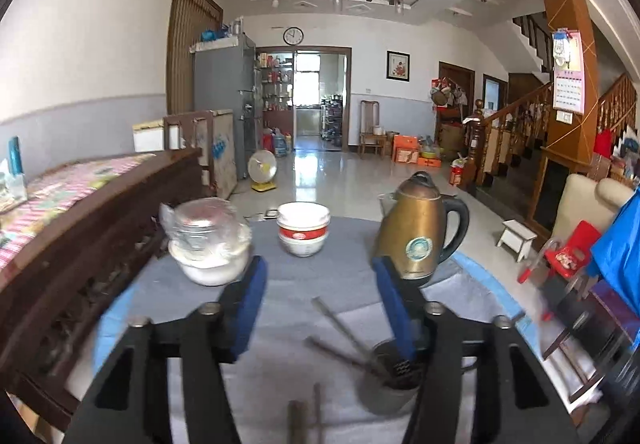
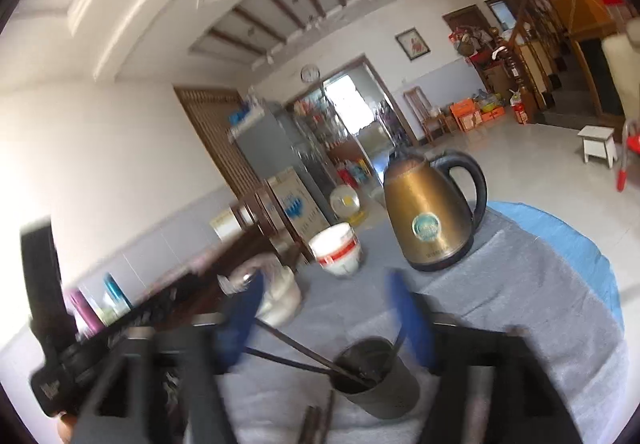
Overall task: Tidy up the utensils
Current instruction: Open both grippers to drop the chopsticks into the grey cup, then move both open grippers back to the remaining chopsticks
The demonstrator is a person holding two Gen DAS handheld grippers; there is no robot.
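Kettle: brass-coloured kettle [image 1: 416, 234] with black handle and round blue-green sticker, upright at the far right of the bench; largest item on it, behind the right finger of the left gripper.
Covered bowl: white bowl [image 1: 210, 244] wrapped in clear plastic, far left of the bench, just beyond the left gripper's left finger.
Stacked bowls: white bowls with a red band [image 1: 303, 228], nested, far centre between the covered bowl and the kettle.
Holder: dark grey cup-shaped utensil holder [image 1: 390, 380], upright, near edge of the bench, right of centre; perforated wall visible inside.
Utensils: thin dark metal sticks [image 1: 344, 336] lean out of the holder toward the left; further dark pieces [image 1: 298, 424] lie flat on the cloth at the near edge, blurred, kind not clear.
Left gripper [image 1: 320, 304]: blue-padded fingers well apart, nothing between them; right finger overlaps the holder in view, contact not clear.
Right gripper [image 2: 330, 314]: fingers spread wide, blurred, holding nothing; holder [image 2: 378, 380] below between them.
Bench: round, grey cloth [image 1: 340, 272] over a blue cover.
Room: tiled floor, grey fridge [image 1: 226, 99], wall clock, wooden staircase at right.
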